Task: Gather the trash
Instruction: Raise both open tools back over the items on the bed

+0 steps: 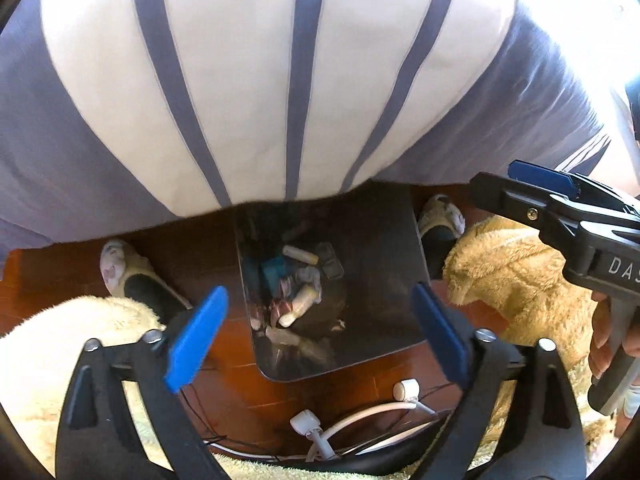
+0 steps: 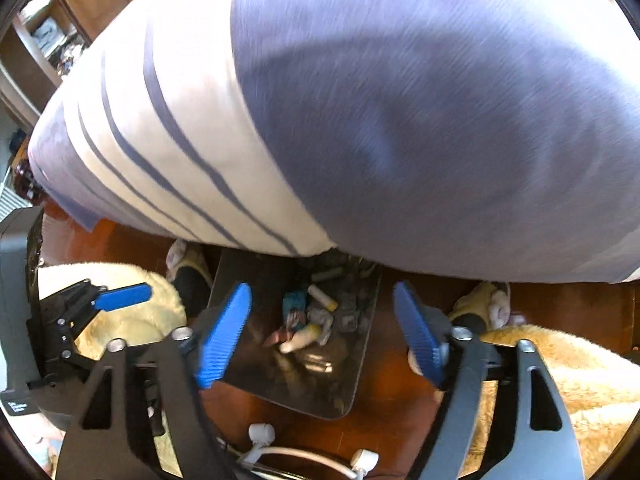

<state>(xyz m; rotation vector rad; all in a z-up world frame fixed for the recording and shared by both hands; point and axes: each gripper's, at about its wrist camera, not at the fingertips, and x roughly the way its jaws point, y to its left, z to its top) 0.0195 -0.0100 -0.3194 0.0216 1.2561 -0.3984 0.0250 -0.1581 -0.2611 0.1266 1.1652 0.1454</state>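
A dark rectangular trash bin (image 1: 400, 240) (image 2: 360, 360) stands on the wooden floor below both grippers. Inside it lies trash (image 1: 296, 292) (image 2: 312, 320): pale tubes, a teal packet, crumpled wrappers. My left gripper (image 1: 320, 334) hangs above the bin, open, with nothing between its blue pads. My right gripper (image 2: 322, 334) hangs above the same bin, also open and empty. One of the right gripper's fingers (image 1: 536, 174) shows at the right of the left wrist view, held by a hand (image 1: 608, 336). One of the left gripper's fingers (image 2: 124, 296) shows at the left of the right wrist view.
A big bulging white and blue-grey striped cloth (image 1: 280, 80) (image 2: 360, 120) fills the upper view and overhangs the bin's far edge. Two slippered feet (image 1: 120, 268) (image 1: 440, 216) flank the bin, with fluffy cream fabric (image 1: 520, 272) beside them. White cables and plugs (image 1: 360, 412) (image 2: 280, 448) lie near the bin.
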